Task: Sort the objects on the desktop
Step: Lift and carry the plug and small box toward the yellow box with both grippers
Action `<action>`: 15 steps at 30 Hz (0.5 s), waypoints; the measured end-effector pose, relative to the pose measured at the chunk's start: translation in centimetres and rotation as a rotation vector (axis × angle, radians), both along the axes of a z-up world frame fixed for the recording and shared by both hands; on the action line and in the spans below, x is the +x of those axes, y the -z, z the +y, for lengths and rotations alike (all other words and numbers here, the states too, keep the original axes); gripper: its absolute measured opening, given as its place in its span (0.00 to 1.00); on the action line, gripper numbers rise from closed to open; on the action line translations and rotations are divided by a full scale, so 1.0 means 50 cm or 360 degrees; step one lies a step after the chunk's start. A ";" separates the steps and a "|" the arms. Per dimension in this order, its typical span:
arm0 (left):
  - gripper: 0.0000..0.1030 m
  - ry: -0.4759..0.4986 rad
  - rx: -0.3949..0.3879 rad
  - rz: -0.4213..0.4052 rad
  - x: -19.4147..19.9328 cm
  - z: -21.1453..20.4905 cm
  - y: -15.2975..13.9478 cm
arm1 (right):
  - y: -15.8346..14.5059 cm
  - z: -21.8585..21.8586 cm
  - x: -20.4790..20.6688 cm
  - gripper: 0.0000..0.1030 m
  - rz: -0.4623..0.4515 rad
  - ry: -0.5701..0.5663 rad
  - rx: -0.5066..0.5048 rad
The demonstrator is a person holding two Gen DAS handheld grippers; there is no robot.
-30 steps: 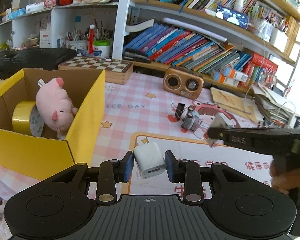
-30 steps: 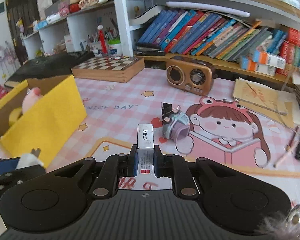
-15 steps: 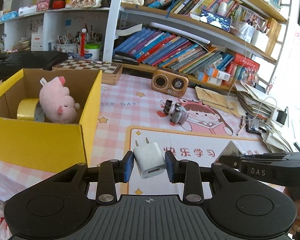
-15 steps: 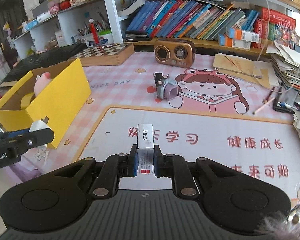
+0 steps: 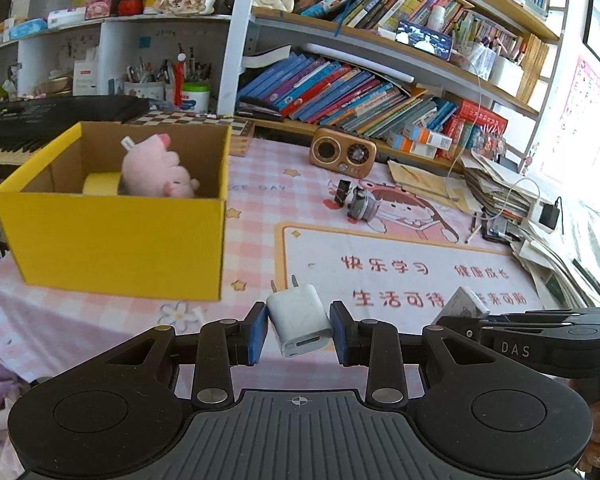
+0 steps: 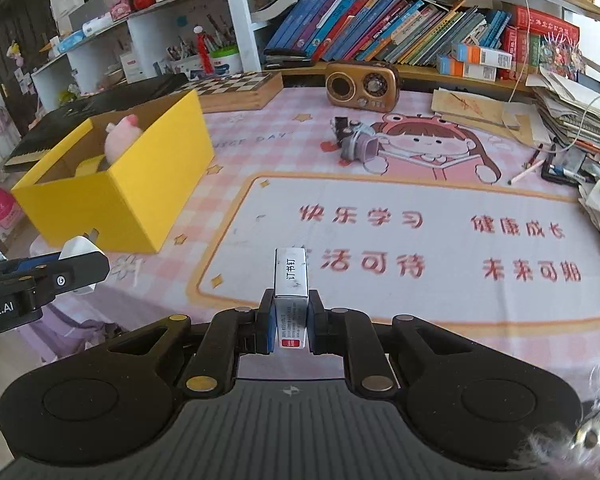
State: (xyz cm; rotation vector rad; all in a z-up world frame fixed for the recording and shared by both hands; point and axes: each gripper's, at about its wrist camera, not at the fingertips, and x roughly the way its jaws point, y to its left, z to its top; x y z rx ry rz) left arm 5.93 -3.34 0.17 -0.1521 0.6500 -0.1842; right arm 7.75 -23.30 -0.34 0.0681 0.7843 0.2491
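Now that both hands have pulled back from the desk, the yellow box (image 5: 116, 240) on the left looks farther off. The left gripper (image 5: 299, 326) pinches the white charger (image 5: 300, 320), and the right gripper (image 6: 291, 322) squeezes the staple box (image 6: 291, 280). Both likely go in next. The pink mat (image 6: 420, 240) sits below 2 crowded bookshelves (image 5: 380, 92).

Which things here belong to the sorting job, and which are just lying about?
Job: white charger in the left gripper; staples box in the right gripper; yellow box; small camera.
Lying about: radio; chessboard; books.
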 end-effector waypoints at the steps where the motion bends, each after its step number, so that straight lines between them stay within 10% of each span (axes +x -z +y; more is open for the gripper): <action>1: 0.31 0.0001 0.0000 0.0000 -0.009 0.005 0.000 | -0.001 0.005 -0.009 0.13 -0.0003 0.0000 0.0001; 15: 0.31 -0.0050 0.0014 -0.0022 -0.100 0.094 -0.005 | -0.003 0.098 -0.093 0.13 -0.0025 -0.0058 0.0026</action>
